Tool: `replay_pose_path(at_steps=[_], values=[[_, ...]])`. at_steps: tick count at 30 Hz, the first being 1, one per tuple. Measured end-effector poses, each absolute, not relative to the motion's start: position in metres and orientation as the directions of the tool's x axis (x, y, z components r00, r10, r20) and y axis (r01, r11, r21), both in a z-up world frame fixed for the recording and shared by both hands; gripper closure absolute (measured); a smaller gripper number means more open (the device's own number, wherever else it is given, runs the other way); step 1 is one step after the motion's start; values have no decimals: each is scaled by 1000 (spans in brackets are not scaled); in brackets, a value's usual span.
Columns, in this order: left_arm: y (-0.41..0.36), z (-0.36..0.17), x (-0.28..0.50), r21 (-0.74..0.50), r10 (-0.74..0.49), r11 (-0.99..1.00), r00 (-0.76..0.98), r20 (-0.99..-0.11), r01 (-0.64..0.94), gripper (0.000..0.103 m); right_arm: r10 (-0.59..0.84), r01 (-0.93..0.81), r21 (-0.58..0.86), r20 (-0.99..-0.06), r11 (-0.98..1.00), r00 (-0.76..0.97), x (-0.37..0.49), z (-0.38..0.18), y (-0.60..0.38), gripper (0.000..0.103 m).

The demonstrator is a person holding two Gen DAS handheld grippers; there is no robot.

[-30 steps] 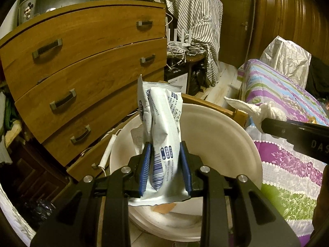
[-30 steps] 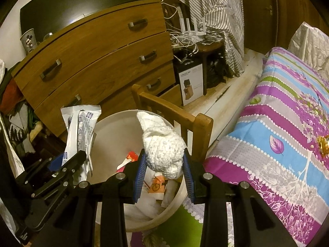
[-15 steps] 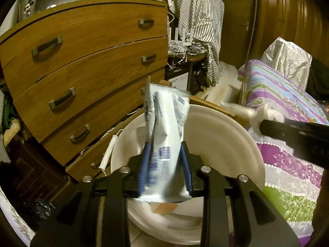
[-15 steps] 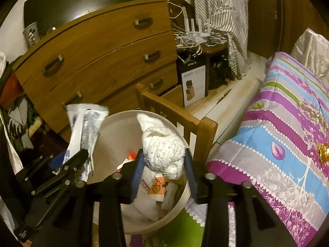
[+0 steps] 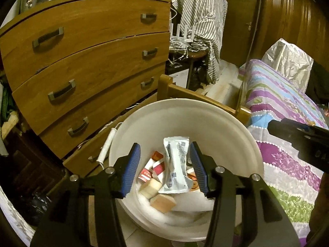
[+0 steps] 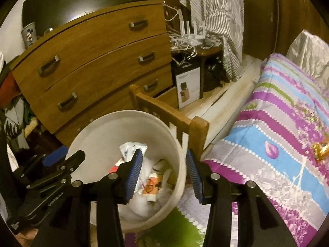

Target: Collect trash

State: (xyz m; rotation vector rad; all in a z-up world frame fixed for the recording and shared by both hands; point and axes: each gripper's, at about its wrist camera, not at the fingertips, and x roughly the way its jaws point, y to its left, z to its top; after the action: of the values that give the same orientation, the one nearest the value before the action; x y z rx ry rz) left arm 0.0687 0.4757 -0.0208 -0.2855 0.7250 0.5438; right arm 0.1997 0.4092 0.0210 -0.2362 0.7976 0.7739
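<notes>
A round white trash bucket (image 5: 216, 123) stands on the floor between the dresser and the bed; it also shows in the right wrist view (image 6: 102, 131). Inside lie a white and blue plastic wrapper (image 5: 176, 164), red and tan cartons (image 5: 154, 164) and crumpled white tissue (image 6: 148, 170). My left gripper (image 5: 166, 166) is open and empty right above the bucket. My right gripper (image 6: 163, 175) is open and empty over the bucket's right rim. The left gripper's body shows at the left of the right wrist view (image 6: 51, 170).
A wooden dresser (image 5: 92, 61) with several drawers stands left of the bucket. A wooden chair back (image 6: 170, 117) is right behind it. A bed with a striped purple cover (image 6: 277, 133) lies to the right. A green mat (image 6: 181, 226) lies under the bucket.
Both grippers opened. The wrapper dropped from my left gripper into the bucket. The white wad of tissue dropped from my right gripper into the bucket.
</notes>
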Motion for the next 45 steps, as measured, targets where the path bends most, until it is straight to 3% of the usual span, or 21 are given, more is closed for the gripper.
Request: replay_pose_path(at_steps=[3, 6, 11, 12, 15, 25, 35, 45], values=[[467, -19, 63, -91, 353, 831, 647, -676, -548, 53, 529, -687, 61, -688, 724, 497, 192, 23, 396, 56], [450, -18, 56, -71, 386, 827, 655, -650, -558, 32, 528, -660, 42, -639, 750, 560, 179, 25, 373, 32], [427, -15, 41, -77, 390, 841, 699, -600, -535, 24, 509, -622, -39, -535, 782, 674, 152, 27, 334, 23], [422, -14, 36, -74, 408, 837, 708, -577, -543, 18, 514, -614, -36, -509, 789, 690, 147, 27, 323, 19], [409, -11, 27, -72, 426, 838, 731, -533, -541, 14, 486, -589, -52, -508, 807, 711, 140, 23, 304, 13], [378, -6, 13, -48, 456, 834, 736, -501, -550, 6, 477, -616, -90, -549, 783, 687, 112, 12, 282, 12], [370, -16, 11, -63, 419, 839, 716, -559, -540, 5, 450, -607, -89, -590, 790, 671, 102, 0, 265, 12], [373, -11, -2, -65, 480, 798, 697, -532, -599, 5, 449, -596, -73, -585, 800, 675, 104, 6, 262, 12]])
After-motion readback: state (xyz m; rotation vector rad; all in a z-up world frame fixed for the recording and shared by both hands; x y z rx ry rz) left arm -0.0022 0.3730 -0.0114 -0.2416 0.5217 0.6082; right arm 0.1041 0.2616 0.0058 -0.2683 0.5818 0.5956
